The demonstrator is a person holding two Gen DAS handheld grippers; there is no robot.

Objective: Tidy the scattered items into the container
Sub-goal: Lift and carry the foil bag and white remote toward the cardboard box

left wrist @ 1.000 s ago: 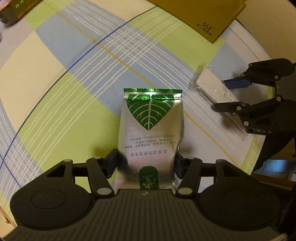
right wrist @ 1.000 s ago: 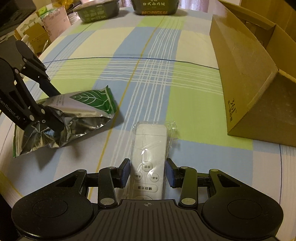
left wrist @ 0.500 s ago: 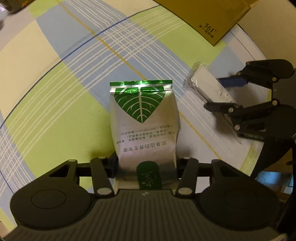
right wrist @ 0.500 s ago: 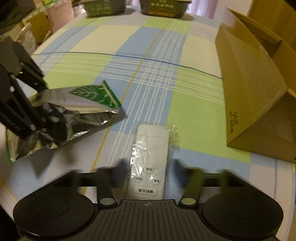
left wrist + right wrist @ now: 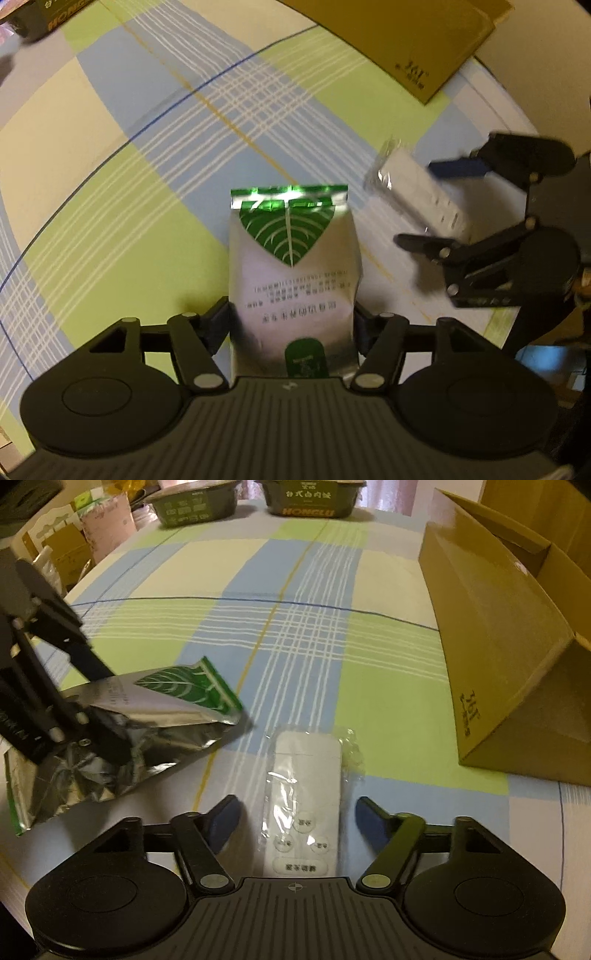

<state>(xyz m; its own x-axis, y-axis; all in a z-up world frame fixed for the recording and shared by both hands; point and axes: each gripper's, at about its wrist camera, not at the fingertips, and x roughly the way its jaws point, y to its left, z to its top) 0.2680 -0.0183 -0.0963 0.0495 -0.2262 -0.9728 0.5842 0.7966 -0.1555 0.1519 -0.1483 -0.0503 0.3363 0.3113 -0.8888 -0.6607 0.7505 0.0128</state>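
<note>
Left wrist view: our left gripper [image 5: 291, 325] clamped the foil pouch [image 5: 291, 273]. Only the right wrist view showed our right gripper [image 5: 297, 821] fingers spread wide beside the remote [image 5: 304, 805], plus the cardboard box [image 5: 491, 653] opening at upper right.

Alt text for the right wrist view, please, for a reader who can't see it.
The right gripper, jaws open, straddles a plastic-wrapped white remote on a plaid tablecloth. At left, the left gripper clamps a silver pouch with a green leaf; a cardboard box stands at right.
</note>
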